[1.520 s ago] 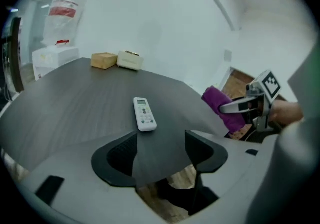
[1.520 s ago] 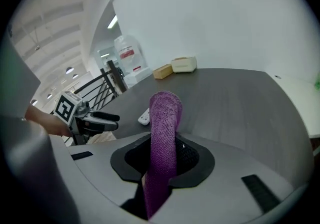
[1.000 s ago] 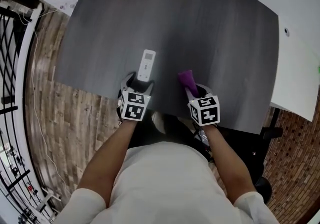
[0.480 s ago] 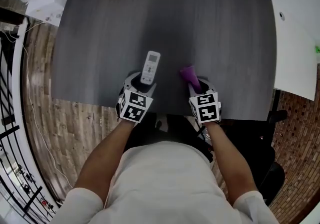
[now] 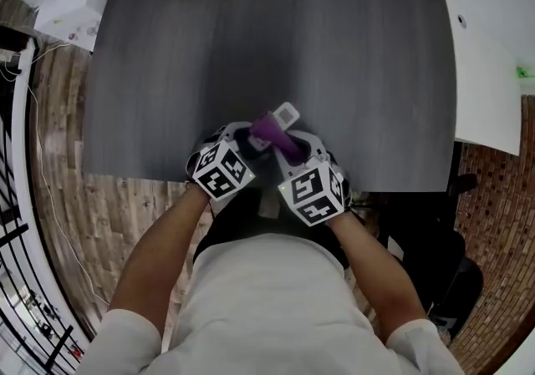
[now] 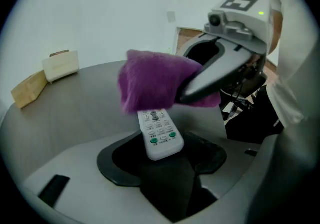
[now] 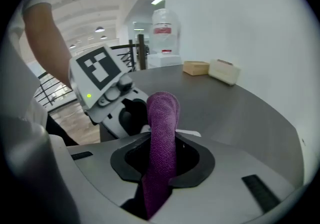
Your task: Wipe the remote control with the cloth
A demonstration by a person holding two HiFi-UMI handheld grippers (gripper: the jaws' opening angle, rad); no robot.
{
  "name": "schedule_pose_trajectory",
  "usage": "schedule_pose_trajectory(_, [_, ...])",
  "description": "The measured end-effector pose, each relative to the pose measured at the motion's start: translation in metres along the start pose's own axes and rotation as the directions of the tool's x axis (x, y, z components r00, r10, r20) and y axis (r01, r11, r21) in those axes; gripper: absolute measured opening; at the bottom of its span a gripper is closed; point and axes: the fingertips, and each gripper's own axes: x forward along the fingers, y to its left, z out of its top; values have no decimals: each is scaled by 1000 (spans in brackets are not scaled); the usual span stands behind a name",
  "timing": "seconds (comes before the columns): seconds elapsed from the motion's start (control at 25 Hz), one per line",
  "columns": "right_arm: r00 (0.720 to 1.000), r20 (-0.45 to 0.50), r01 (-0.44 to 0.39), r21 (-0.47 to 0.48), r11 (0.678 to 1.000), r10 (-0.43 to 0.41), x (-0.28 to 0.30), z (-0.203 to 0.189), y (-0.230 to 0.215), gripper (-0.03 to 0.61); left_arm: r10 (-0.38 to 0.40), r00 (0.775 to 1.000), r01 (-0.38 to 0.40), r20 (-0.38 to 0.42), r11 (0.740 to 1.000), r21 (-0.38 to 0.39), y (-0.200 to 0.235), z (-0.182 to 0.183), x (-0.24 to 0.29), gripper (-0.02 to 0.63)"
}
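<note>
Left gripper view has the remote control (image 6: 159, 135) lengthwise between the jaws of the left gripper (image 6: 162, 160), which have just been closing and now clamp its near end, so it juts forward, seemingly lifted off the dark worktop (image 6: 75, 106). Draped over its far half is the purple cloth (image 6: 150, 86), a soft wad standing up ahead of the right gripper (image 7: 162, 160), whose jaws are pinched nearly together on it. The remote looks light, rigid and slick, likely to pivot under rubbing, so its side edges near the tail suit the hold.
</note>
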Motion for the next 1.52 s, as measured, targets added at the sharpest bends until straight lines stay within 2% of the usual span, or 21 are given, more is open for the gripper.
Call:
schedule_pose_trajectory(0.16, [994, -67, -96, -125, 987, 88, 26, 4, 39, 87, -10, 1000, 10, -4, 1000, 29, -4, 1, 1, 258])
schedule_pose_trajectory(0.36, [981, -98, -170, -27, 985, 166, 33, -8, 37, 87, 13, 1000, -13, -12, 998, 54, -6, -1, 4, 253])
schedule_pose_trajectory(0.64, [977, -164, -153, -74, 986, 139, 40, -14, 29, 86, 12, 1000, -12, -11, 999, 46, -6, -1, 4, 253])
schedule_pose_trajectory(1.0, [965, -138, -206, 119, 971, 221, 37, -17, 11, 86, 15, 1000, -14, -11, 999, 49, -4, 3, 3, 252])
schedule_pose_trajectory(1.24, [950, -114, -250, 276, 928, 290, 37, -22, -2, 86, 15, 1000, -14, -12, 999, 44, -3, 1, 2, 252])
schedule_pose_trajectory(1.44, [959, -113, -207, 357, 911, 262, 29, -35, -27, 86, 15, 1000, -15, -11, 999, 44, -4, 1, 2, 252])
schedule_pose_trajectory(1.52, [968, -127, -153, 375, 914, 215, 26, -42, -45, 86, 18, 1000, -18, -10, 999, 46, -3, 1, 1, 250])
